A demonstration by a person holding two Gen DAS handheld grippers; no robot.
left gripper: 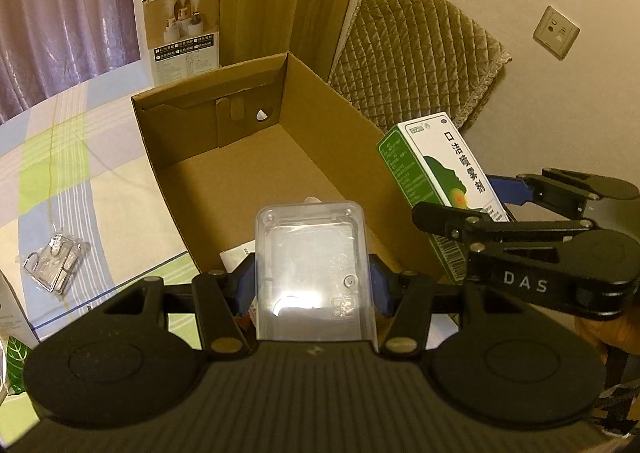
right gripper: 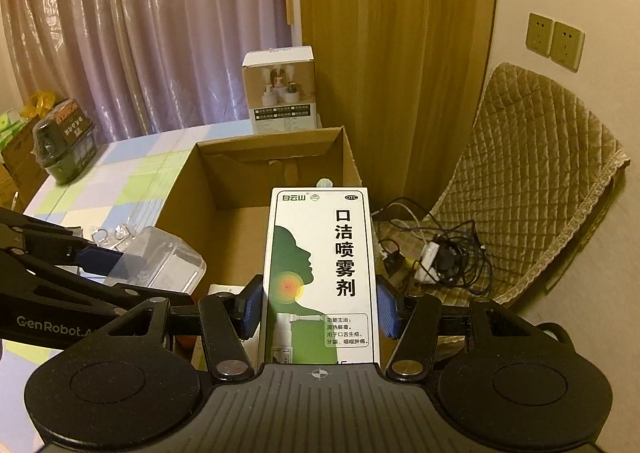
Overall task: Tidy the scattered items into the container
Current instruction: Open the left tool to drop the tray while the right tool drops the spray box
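An open cardboard box (left gripper: 172, 133) stands on the checked bedsheet; its floor is mostly bare. My left gripper (left gripper: 312, 291) is shut on a clear plastic case (left gripper: 312, 265), held over the box's near edge. In the right wrist view my right gripper (right gripper: 318, 311) is shut on a white and green spray carton (right gripper: 320, 273), upright over the box's (right gripper: 224, 189) near right corner. The same carton (left gripper: 436, 177) shows at the right of the left wrist view. The clear case (right gripper: 160, 261) and the left gripper appear at the left of the right wrist view.
A small clear packet with metal hooks (left gripper: 56, 265) lies on the sheet left of the box. A white product box (left gripper: 180, 25) stands behind it. A quilted chair (right gripper: 532, 189) with tangled cables (right gripper: 436, 257) sits right of the box. A dark jar (right gripper: 64, 141) is far left.
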